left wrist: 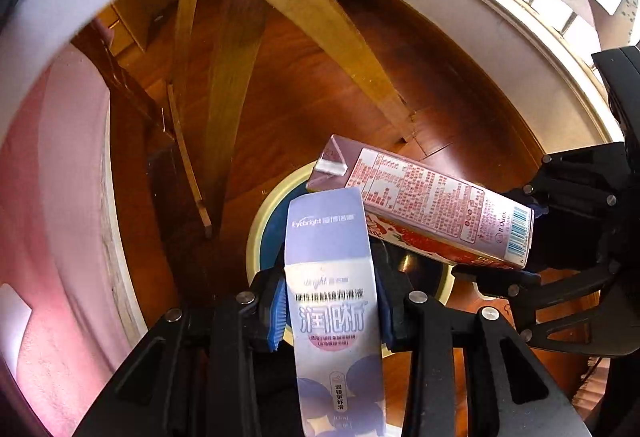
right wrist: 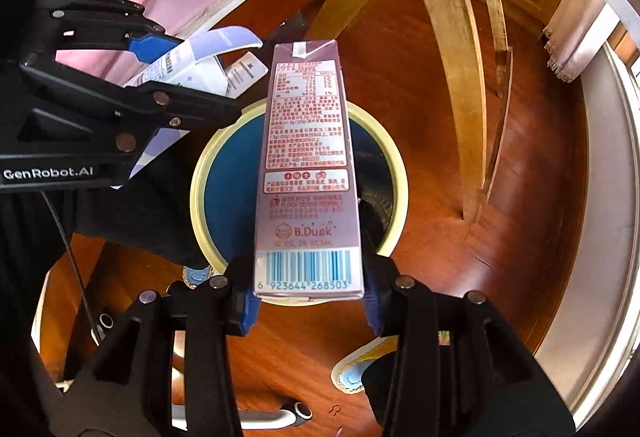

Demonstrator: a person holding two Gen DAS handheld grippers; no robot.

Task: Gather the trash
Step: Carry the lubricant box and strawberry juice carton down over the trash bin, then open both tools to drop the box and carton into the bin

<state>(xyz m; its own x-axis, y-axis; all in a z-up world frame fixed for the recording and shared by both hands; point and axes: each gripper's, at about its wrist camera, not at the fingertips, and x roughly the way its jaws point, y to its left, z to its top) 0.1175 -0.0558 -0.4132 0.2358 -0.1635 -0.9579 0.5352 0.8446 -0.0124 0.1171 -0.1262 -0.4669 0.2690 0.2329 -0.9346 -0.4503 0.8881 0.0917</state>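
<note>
With my left gripper closed on the eye-drop box and my right gripper closed on the pink drink carton, both above the trash bin, I fear they may collide and one may fall on the floor.

bin inside: mostly hidden by carton | box bottom: cut off

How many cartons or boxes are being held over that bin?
2. The Eyebright box sits in the left gripper; the pink drink carton in the right gripper. Both hang above the bin, whose inside is partly hidden.
</note>
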